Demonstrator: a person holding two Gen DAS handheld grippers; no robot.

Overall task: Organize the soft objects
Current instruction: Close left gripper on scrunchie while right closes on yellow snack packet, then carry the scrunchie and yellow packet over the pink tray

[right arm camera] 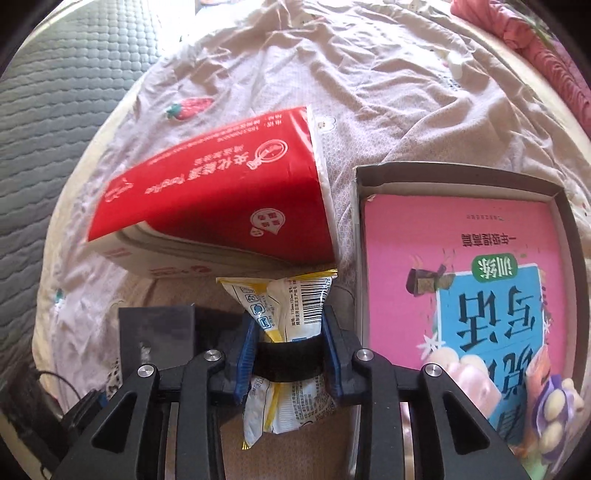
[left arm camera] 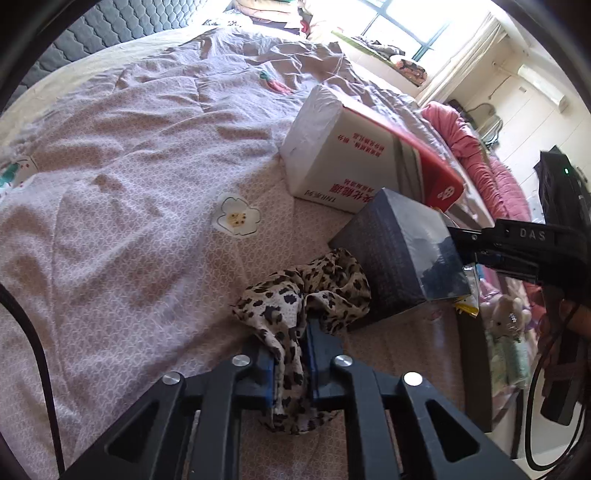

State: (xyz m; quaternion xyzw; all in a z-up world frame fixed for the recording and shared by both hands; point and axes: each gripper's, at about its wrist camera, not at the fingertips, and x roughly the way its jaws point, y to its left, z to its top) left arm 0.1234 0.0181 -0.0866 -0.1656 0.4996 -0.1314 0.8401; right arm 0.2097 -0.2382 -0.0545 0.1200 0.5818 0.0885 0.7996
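Bedspread (left arm camera: 122, 177), pinkish with small print and a white flower patch (left arm camera: 238, 216), creased and spread over most of the left wrist view; dark quilted mattress (left arm camera: 92, 33) bare along the far left edge. Leopard-print cloth (left arm camera: 295, 295) crumpled on the spread low at centre, pinched between the blue pads of the left gripper (left arm camera: 291, 354), fingers shut tight on a fold of it. Just right of the cloth, touching it, a dark grey box (left arm camera: 399, 258); behind that a white and red carton (left arm camera: 354, 155) tilted on the covers. Further right, the right gripper (right arm camera: 290, 332), closed on a white and yellow plastic packet (right arm camera: 291, 299), barcode facing up, packet squeezed between both pads and sticking out above and below them. Same red carton just beyond the packet. At far right an open shallow box (right arm camera: 461, 173) holding a pink book (right arm camera: 399, 236), lying flat on the spread
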